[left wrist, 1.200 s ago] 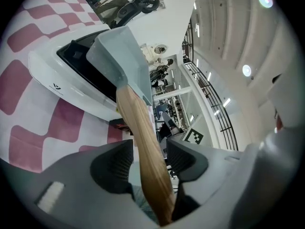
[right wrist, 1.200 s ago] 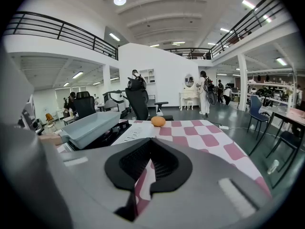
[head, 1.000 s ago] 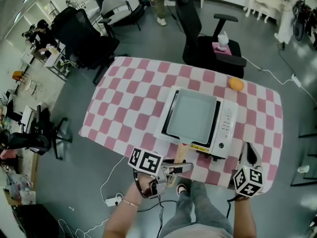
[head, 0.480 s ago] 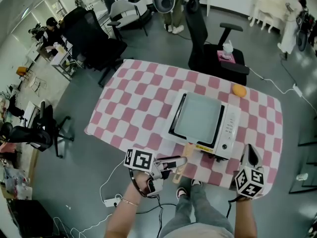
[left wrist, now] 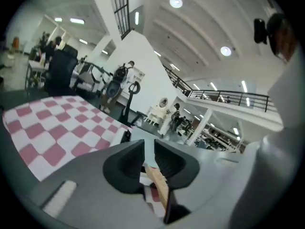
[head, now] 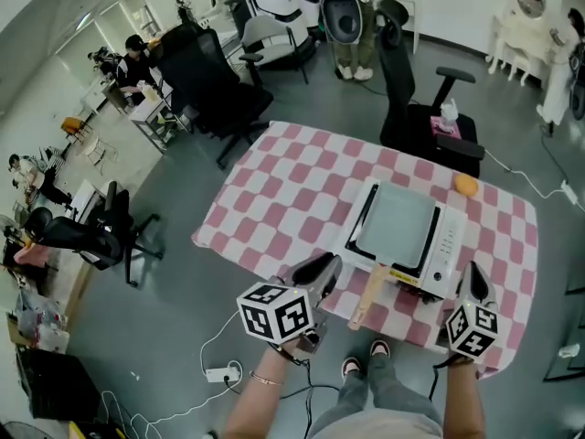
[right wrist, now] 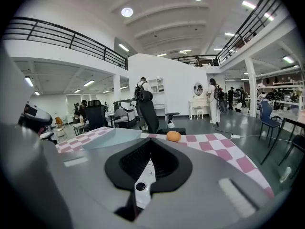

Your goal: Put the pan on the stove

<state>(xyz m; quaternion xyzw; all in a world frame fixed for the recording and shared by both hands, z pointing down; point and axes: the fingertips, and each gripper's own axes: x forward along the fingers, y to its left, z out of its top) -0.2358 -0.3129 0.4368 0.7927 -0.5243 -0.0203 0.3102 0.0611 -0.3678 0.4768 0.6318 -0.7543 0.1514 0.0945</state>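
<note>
Nearest the camera, left tool (head: 317, 273) at the near edge of the pink-and-white checked tabletop (head: 292, 190), marker cube (head: 277, 314) facing up. Jaws just closing, now down to a slim gap, with nothing pinched between them. Through that gap in the left gripper view, only a sliver of the wooden handle (left wrist: 157, 182), lying beyond the pads and untouched.

Off to the right, right tool (head: 475, 280), jaws brought together and empty, tip aimed at the near corner of the stove (head: 450, 245). Seen past its tip, the stove's white control panel.

Between the two tools and touched by neither, the wooden handle, jutting off the stove's near side towards the tabletop edge.

Just beyond, square grey pan (head: 398, 219) resting flat on top of the white stove, right of the tabletop's middle.

Farther back, a small orange (head: 466, 185) on the cloth near the far right corner, well apart from the stove.

Past the tabletop, a black office chair (head: 430, 117); far left, people (head: 137, 53) seated at desks.
</note>
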